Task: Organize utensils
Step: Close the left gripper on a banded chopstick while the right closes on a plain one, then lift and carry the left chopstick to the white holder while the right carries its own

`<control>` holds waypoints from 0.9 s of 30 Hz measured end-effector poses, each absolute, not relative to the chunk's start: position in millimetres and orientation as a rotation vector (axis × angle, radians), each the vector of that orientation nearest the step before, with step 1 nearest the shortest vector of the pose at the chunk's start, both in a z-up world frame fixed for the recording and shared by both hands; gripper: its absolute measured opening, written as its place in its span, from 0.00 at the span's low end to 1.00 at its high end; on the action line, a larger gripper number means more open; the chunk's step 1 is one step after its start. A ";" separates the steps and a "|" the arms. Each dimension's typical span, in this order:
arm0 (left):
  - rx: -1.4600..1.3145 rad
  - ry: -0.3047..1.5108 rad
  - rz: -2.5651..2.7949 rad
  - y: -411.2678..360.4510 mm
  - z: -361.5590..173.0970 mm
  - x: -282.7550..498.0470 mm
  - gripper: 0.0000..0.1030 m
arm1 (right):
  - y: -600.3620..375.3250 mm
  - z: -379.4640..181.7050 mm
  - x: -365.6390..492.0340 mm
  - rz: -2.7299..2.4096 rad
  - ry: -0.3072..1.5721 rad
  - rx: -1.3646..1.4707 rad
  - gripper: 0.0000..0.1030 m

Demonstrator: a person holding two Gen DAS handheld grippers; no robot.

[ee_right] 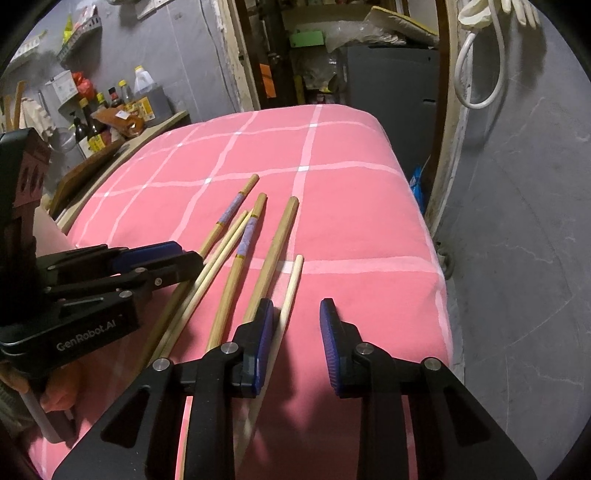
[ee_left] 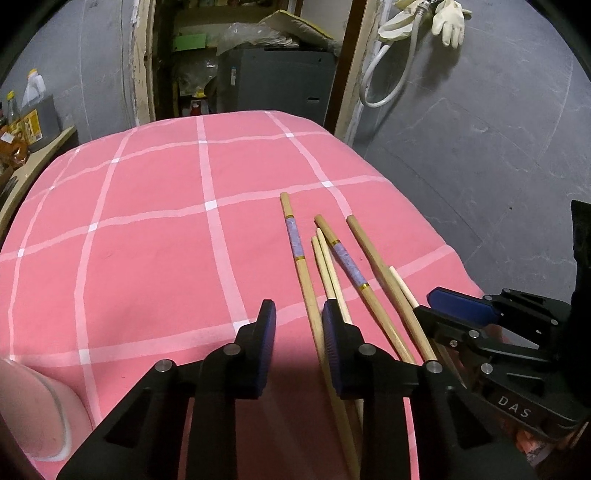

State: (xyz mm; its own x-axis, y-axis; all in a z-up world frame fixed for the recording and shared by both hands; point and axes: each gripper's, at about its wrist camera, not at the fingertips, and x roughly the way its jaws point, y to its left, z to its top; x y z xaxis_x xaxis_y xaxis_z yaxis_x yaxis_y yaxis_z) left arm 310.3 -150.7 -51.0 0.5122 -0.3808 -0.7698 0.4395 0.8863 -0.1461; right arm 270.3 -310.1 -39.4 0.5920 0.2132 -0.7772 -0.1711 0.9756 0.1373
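Pink tablecloth (ee_right: 351, 221); chopsticks (ee_right: 273, 251) lie lengthwise, pointing away from claws.

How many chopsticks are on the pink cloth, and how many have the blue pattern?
Chopsticks with a blue patterned band: 2
Thick plain brown chopstick: 1
Thin pale chopsticks: 3
Total: 6 chopsticks, all lying on the pink checked cloth.

The cloth (ee_left: 155, 229) is pink with a wide white grid. The chopsticks (ee_right: 275, 240) are pale tan wood; two carry a mottled blue-lilac band edged by gold rings. Both the left gripper (ee_left: 299, 347) and the right gripper (ee_right: 297, 343) are black with blue pads. The far wall (ee_left: 498, 122) is grey, the glove (ee_left: 448, 20) on it cream, the hose (ee_left: 388, 70) white.
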 end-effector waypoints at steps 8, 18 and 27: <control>0.051 0.948 -0.504 -154.6 -50.8 323.1 0.20 | -306.8 -40.9 281.7 0.228 0.940 0.059 0.23; -0.021 0.990 -0.513 -147.8 -45.7 325.3 0.05 | -318.4 -40.8 285.3 0.236 0.968 0.171 0.04; -0.062 0.942 -0.516 -133.0 -32.7 304.0 0.04 | -324.3 -27.9 262.5 0.259 0.872 0.276 0.03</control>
State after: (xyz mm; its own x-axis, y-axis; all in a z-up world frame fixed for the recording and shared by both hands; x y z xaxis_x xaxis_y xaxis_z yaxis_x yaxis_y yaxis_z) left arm 304.0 -133.0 -32.7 0.4765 -0.4484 -0.7562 0.3955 0.8775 -0.2712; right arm 262.5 -324.3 -27.9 0.6165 0.3330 -0.7135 -0.1102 0.9337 0.3406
